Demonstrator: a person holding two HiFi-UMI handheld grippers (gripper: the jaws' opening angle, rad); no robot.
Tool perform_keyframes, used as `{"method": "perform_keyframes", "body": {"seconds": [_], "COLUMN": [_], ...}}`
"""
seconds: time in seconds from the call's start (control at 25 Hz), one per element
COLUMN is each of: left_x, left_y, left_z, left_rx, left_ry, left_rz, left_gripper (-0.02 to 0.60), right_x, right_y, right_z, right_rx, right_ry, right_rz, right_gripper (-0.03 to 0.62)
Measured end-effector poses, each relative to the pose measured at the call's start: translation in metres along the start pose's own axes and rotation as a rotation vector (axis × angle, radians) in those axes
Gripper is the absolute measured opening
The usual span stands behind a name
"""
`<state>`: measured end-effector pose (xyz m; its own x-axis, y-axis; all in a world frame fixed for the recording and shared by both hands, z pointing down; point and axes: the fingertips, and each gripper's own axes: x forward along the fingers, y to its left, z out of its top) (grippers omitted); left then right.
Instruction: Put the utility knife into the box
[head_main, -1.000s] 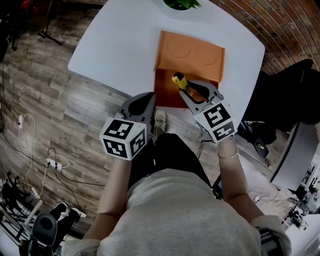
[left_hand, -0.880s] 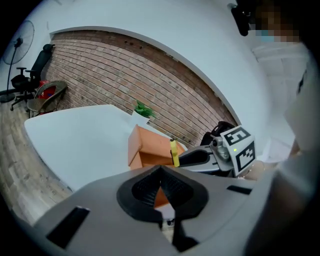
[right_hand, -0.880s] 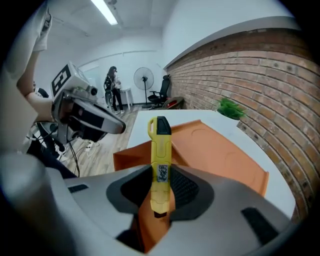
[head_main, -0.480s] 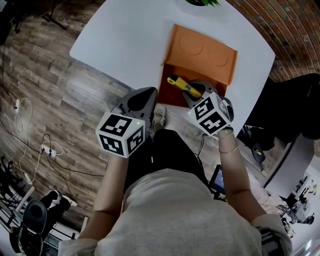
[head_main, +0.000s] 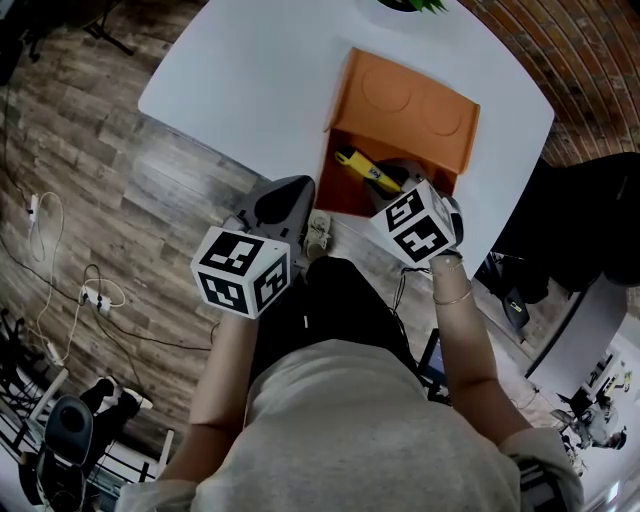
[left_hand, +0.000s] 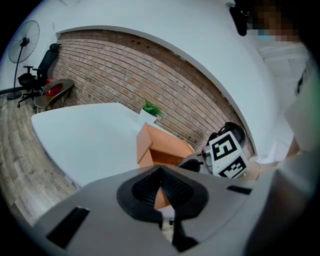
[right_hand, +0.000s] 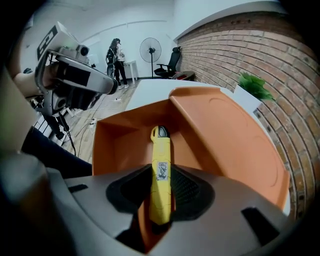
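An orange box (head_main: 414, 102) with its lid swung open stands on the white table (head_main: 250, 80) near its front edge. My right gripper (head_main: 388, 183) is shut on the yellow utility knife (head_main: 360, 168), which points over the box's open compartment. In the right gripper view the utility knife (right_hand: 161, 170) runs out from between the pads, its black-tipped end above the box (right_hand: 225, 135) floor. My left gripper (head_main: 285, 196) hovers at the table's near edge, left of the box, shut and holding nothing. The left gripper view shows the box (left_hand: 160, 146) ahead of the left gripper (left_hand: 161, 194).
A potted plant (head_main: 405, 5) stands at the table's far edge, by a brick wall (right_hand: 235, 45). Cables (head_main: 60, 260) lie on the wooden floor at the left. A person (right_hand: 116, 52), a fan (right_hand: 150, 50) and a chair stand far back in the room.
My right gripper has carried the knife forward, from the box's near edge to over its open compartment. The left gripper has stayed by the table's front edge.
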<state>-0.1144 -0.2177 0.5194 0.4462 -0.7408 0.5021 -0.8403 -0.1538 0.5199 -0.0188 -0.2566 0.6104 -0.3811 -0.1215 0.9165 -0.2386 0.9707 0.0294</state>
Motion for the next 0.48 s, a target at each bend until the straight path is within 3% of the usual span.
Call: {"method": "perform_keyframes", "body": {"seconds": [0.36,0.48], "left_x": [-0.001,-0.004], "left_y": [0.001,-0.005], "left_z": [0.002,0.008], "left_rx": [0.024,0.048], "left_ry": [0.022,0.018], "left_rz": [0.004,-0.006], "left_gripper": [0.006,0.006], "right_x": [0.002,-0.003], "right_y": [0.000,0.001], "right_z": [0.004,0.005], "right_rx": [0.076,0.099], "right_ry": [-0.042,-0.060], "right_rz": [-0.015,-0.028], "right_gripper": [0.121,0.154]}}
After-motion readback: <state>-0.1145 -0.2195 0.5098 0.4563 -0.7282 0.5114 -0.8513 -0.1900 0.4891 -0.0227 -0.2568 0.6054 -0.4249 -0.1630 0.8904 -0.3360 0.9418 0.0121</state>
